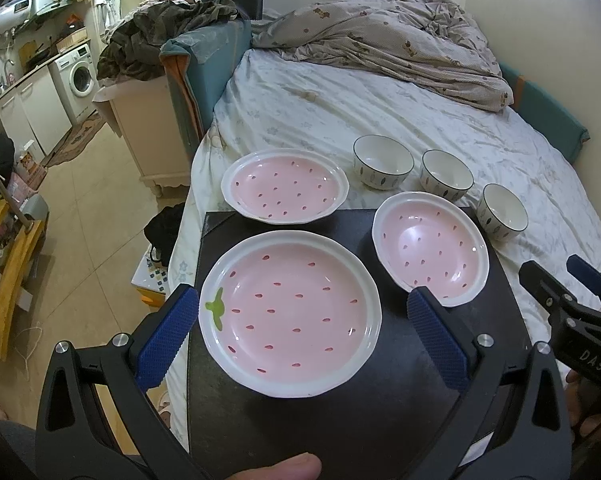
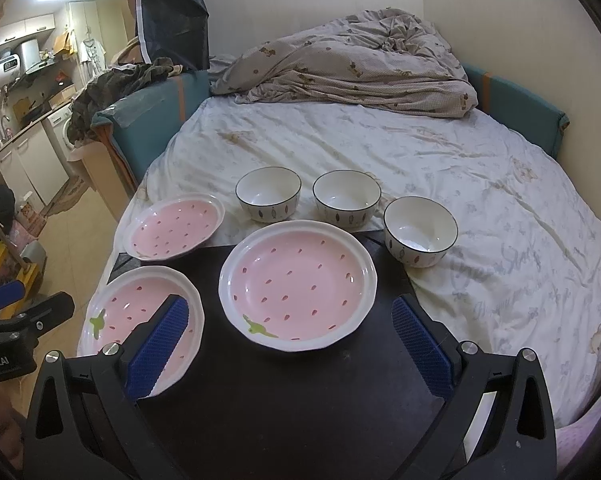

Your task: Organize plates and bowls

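Plates and bowls are not yet stacked: the near plate (image 1: 290, 314) lies on the black board (image 1: 340, 420) straight ahead of the left gripper (image 1: 300, 344), framed between its wide-spread, empty fingers. The right gripper (image 2: 288, 348), equally wide and empty, faces the right-hand plate (image 2: 298, 284), with three bowls (image 2: 346, 199) beyond on the bed (image 2: 420, 140). Each hand looks nearest to its own plate, so either could start.

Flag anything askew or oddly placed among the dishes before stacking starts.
The far strawberry plate hangs half off the black board onto the bedsheet, tilted. Three white bowls sit on soft bedding. Nothing spilled or broken.
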A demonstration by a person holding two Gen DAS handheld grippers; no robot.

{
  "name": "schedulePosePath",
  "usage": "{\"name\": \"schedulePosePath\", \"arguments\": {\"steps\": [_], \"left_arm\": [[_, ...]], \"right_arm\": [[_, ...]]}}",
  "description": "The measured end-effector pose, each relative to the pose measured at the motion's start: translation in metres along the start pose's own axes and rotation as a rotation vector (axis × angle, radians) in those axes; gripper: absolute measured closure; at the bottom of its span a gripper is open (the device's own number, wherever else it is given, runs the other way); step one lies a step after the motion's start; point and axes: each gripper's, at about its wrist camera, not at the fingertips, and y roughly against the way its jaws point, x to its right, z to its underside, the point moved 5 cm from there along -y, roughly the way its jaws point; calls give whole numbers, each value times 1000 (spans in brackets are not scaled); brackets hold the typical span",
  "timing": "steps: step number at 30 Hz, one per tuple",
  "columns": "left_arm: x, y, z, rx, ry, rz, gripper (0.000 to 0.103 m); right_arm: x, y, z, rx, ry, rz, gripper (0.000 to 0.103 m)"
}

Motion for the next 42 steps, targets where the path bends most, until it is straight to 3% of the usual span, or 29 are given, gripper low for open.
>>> {"name": "schedulePosePath", "arguments": {"steps": [42], "left_arm": [[-9, 9, -6, 34, 12, -22, 0]], "right_arm": [[15, 3, 0, -8, -79, -11, 0]]}}
